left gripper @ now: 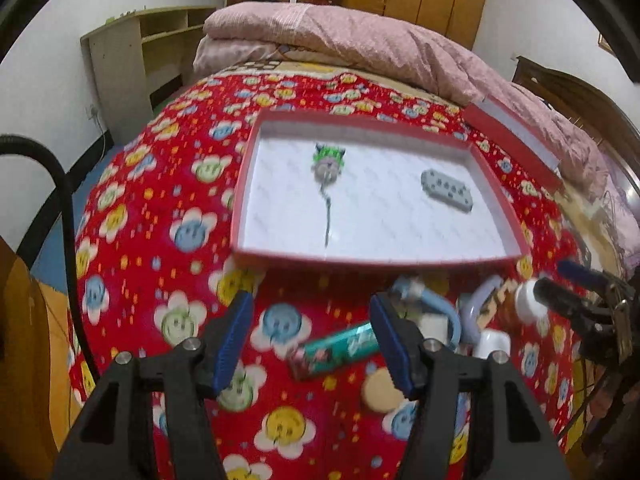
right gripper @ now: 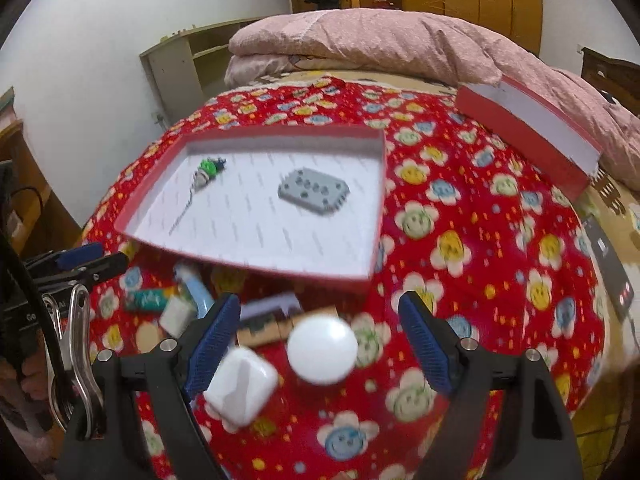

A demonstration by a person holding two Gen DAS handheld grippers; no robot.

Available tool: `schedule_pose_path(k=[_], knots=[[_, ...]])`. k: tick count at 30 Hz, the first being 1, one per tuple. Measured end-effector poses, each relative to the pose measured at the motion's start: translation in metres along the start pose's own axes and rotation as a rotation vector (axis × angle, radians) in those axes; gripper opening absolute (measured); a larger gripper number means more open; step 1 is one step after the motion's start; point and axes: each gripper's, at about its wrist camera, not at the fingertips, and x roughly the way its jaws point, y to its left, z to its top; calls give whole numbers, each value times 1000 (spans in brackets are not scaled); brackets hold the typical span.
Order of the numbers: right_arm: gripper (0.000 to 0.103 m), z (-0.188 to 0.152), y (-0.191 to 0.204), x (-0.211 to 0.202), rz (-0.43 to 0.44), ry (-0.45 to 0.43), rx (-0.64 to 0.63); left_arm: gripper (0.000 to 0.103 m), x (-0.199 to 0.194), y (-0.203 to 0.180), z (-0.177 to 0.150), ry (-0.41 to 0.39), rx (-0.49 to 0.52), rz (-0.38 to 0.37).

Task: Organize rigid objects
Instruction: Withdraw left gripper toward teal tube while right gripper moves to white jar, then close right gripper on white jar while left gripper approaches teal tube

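Lighting: even, soft indoor light throughout; no single source is seen. Shadows: faint and diffuse, a slim one cast inside the far wall of the red box [left gripper: 376,258]. Glare: mild sheen noted on the white round lid [right gripper: 322,350] and the white case [right gripper: 240,388]. Blur: motion smear across both views, heaviest on the flowered red blanket [right gripper: 480,240] and the small items lying on it; the keychain [left gripper: 328,168] and grey plate [right gripper: 313,191] are softened. Distortion: strong fisheye bowing, walls curved, corners vignetted black. Colour: saturated, slightly warm.
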Motion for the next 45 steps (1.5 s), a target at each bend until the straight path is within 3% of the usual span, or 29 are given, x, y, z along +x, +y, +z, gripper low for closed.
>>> schedule_pose_path(k=[11,19,24,35,45], knots=[[81,-29,-3,15,-53,23,21,65,12,6,-28,63,-63,-42],[58,-39,-8,35,-42,62,66,72,25,-9,-32,86,-93,-97],[44,-46,-11,31,-43,33,68,76,28,-14,-29,55,-107,-73],[44,-51,-11,29,-36,3,57,77,33,-13,-36,28,4,107],[44,-53,-13,27,-16,-13,57,80,31,11,-36,44,29,140]])
